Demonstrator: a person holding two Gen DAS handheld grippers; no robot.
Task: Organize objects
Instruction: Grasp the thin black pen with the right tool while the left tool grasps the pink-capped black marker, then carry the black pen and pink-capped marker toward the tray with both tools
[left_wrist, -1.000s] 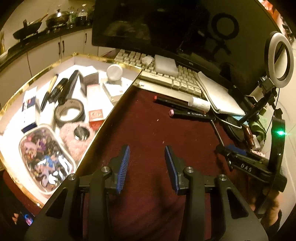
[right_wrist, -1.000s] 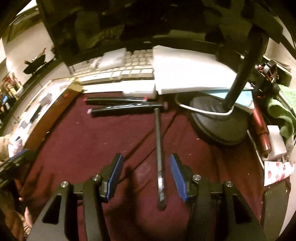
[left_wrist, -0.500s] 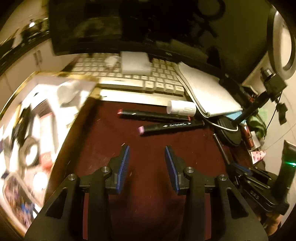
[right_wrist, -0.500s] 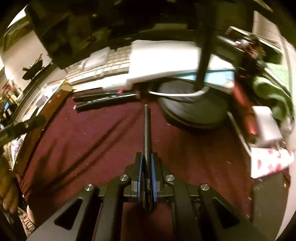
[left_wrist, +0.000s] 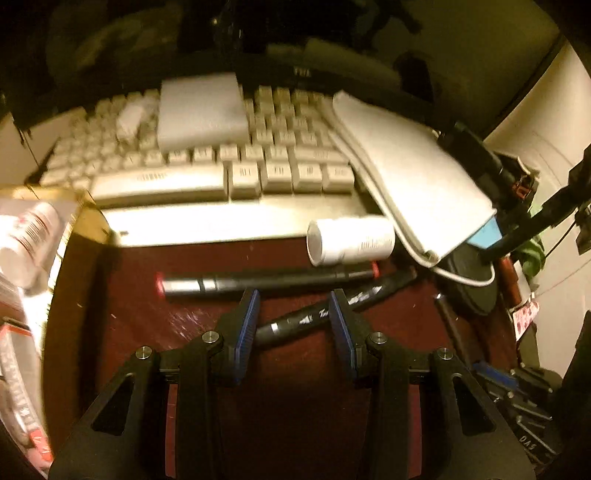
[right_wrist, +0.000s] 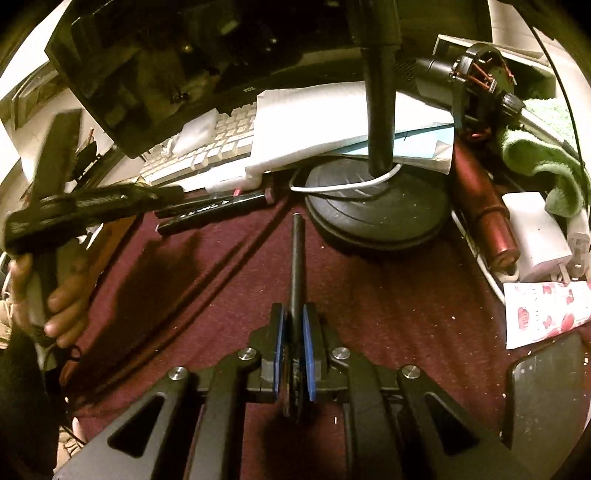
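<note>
In the left wrist view my left gripper (left_wrist: 293, 295) stands open low over the dark red cloth. A black marker (left_wrist: 317, 319) lies slantwise between its jaws, and the pads do not press on it. A second black marker with red ends (left_wrist: 258, 282) lies just beyond, with a white bottle (left_wrist: 351, 240) on its side behind it. In the right wrist view my right gripper (right_wrist: 294, 314) is shut on a thin black pen (right_wrist: 297, 251) that points away. The left gripper (right_wrist: 74, 210), held by a hand (right_wrist: 62, 295), reaches the two markers (right_wrist: 218, 210).
A pale keyboard (left_wrist: 221, 166) with a white pouch (left_wrist: 406, 173) on it lies under the monitor. A gold-rimmed tray (left_wrist: 85, 214) of small items is at left. At right are a lamp base (right_wrist: 376, 214), red tube (right_wrist: 484, 206), white charger (right_wrist: 532, 236), green cloth (right_wrist: 535, 155) and phone (right_wrist: 546, 387).
The left gripper swung right from the tray to the markers, and one now lies between its open jaws. The right gripper closed on the thin black pen and holds it.
</note>
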